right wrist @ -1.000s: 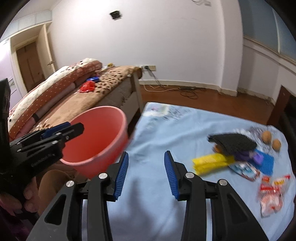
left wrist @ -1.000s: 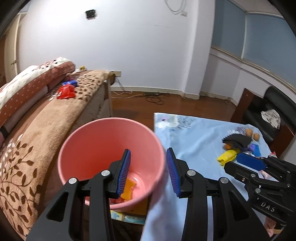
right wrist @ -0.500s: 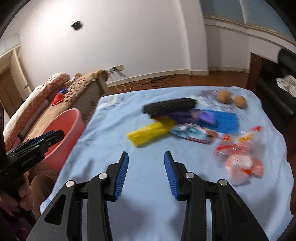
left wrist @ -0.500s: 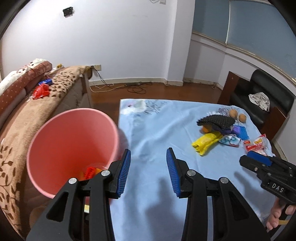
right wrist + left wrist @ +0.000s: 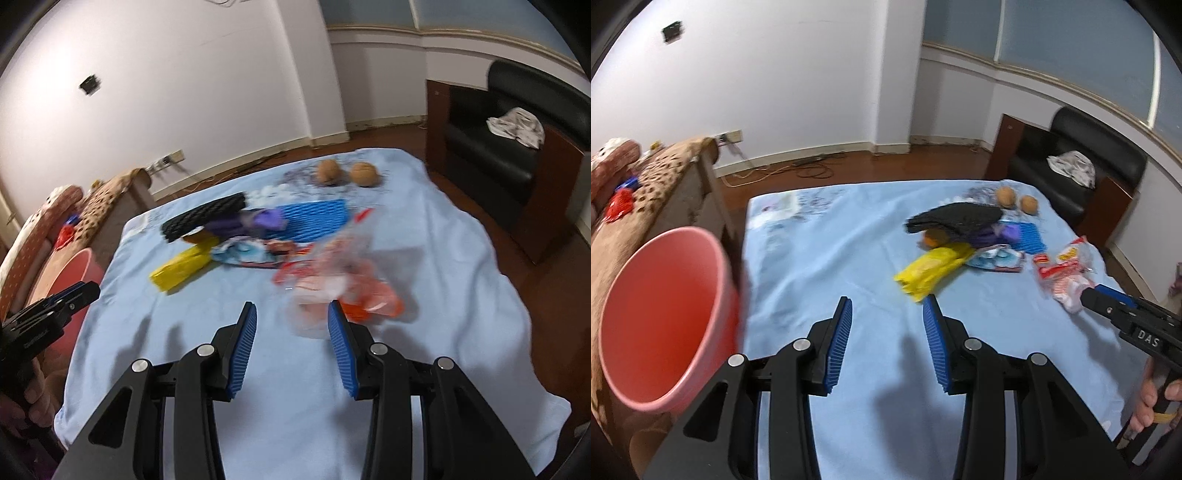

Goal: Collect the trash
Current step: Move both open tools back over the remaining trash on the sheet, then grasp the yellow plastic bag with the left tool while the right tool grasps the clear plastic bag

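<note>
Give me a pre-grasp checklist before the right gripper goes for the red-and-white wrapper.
1. Right gripper open, nothing held: ok.
2. Red-and-white wrapper just ahead of its fingertips, not yet between them: ok.
3. Left gripper open, empty, off the yellow packet: ok.
4. Pink bucket at the table's left edge, mouth unobstructed: ok.
5. Wrapper outline sharp enough to aim: not ok, blurred.
6. Wrapper free of neighbouring trash: cannot tell.

One pink bucket (image 5: 661, 325), two brown round fruits (image 5: 328, 171), one yellow wrapper (image 5: 931, 267), one blue mat (image 5: 314, 219).
</note>
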The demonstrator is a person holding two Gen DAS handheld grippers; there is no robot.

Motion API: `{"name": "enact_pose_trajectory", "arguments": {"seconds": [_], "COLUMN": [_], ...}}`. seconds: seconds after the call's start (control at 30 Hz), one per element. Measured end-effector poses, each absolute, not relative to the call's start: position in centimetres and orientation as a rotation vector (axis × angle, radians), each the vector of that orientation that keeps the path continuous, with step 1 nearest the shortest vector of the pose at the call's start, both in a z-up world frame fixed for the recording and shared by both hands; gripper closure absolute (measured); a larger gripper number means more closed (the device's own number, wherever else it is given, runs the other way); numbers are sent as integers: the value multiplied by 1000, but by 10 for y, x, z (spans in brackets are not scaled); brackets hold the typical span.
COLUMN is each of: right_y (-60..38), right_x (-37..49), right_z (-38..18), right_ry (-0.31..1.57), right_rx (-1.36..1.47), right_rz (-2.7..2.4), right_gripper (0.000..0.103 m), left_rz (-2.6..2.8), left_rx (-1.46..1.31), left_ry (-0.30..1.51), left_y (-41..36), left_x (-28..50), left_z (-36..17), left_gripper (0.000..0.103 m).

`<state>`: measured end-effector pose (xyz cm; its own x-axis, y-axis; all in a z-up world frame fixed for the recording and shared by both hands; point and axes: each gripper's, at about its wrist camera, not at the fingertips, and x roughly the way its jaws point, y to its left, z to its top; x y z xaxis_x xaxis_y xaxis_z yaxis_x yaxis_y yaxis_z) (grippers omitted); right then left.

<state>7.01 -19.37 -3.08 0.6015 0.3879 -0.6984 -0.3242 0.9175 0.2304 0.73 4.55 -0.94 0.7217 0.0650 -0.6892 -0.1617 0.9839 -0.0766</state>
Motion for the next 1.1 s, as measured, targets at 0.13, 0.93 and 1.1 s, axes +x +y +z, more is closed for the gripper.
{"name": "enact_pose_trajectory", "arguments": {"seconds": [0.13, 0.93, 1.1], "right_y": [-206, -238, -237], "right_x": [73, 89, 91], "right_z": [-31, -46, -46], "right_ry": [819, 866, 868], "right_rx": [103, 144, 142], "right_rz": [383, 293, 295], "right_gripper": [64, 58, 58], "left_rz": [83, -57, -82], "left_rx": [-120, -63, -72], "left_ry": [743, 876, 867], "left_y": [38, 39, 35], "left_x": [17, 88, 80], "left_z": [-7, -61, -58], "left_gripper": [63, 88, 93]}}
